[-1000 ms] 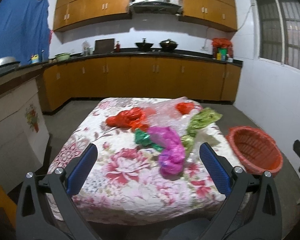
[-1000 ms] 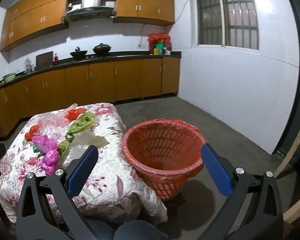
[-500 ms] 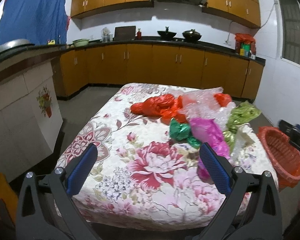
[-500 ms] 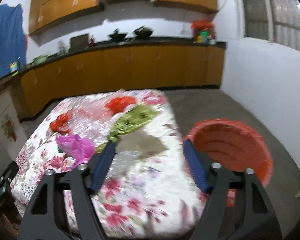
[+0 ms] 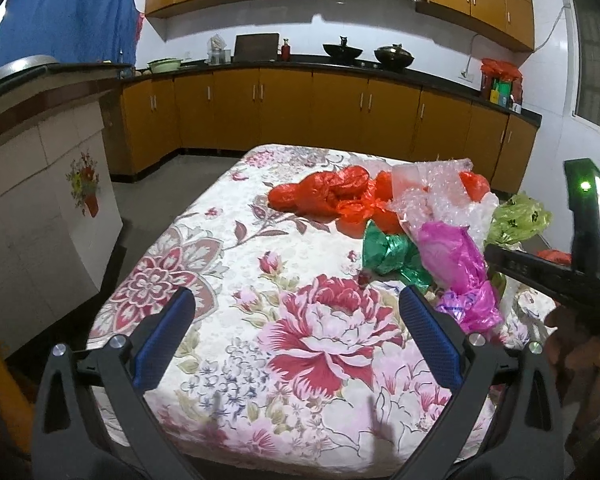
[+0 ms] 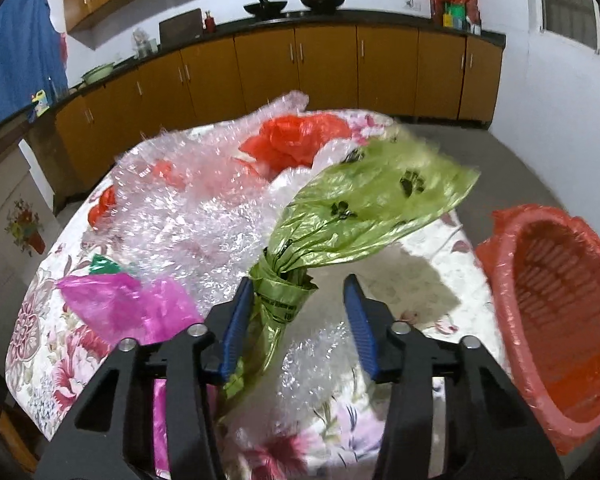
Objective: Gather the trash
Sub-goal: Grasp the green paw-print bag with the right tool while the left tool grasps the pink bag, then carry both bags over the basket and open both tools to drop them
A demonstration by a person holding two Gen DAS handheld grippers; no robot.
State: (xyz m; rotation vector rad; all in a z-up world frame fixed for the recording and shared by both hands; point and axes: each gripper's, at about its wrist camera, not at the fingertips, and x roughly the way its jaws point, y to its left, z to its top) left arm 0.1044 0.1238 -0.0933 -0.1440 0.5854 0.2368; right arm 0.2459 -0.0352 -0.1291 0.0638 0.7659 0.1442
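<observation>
Floral tablecloth (image 5: 308, 332): spread over the table, with all loose trash gathered on its far right part. Red bag (image 5: 324, 194): crumpled, laid farthest back, touching the bubble wrap (image 6: 188, 216), which is heaped across the middle of the pile. Dark green bag (image 5: 392, 256): small, set in front of the red one and touching the magenta bag (image 5: 460, 264), which is draped toward the near right edge. Light green bag (image 6: 364, 208): printed with dark marks, knotted at its neck, its wide end fanned out toward the far right. Red basket (image 6: 556, 320): lined with red plastic, placed off the right side of the table, beside the cloth's edge. Right gripper (image 6: 298, 312): pointed down at the table, its jaws closing around the knotted neck of the light green bag; the left pad is met by the knot, while a gap is seen at the right pad. Left gripper (image 5: 296, 344): held above the near part of the cloth, jaws wide apart, nothing between them.
</observation>
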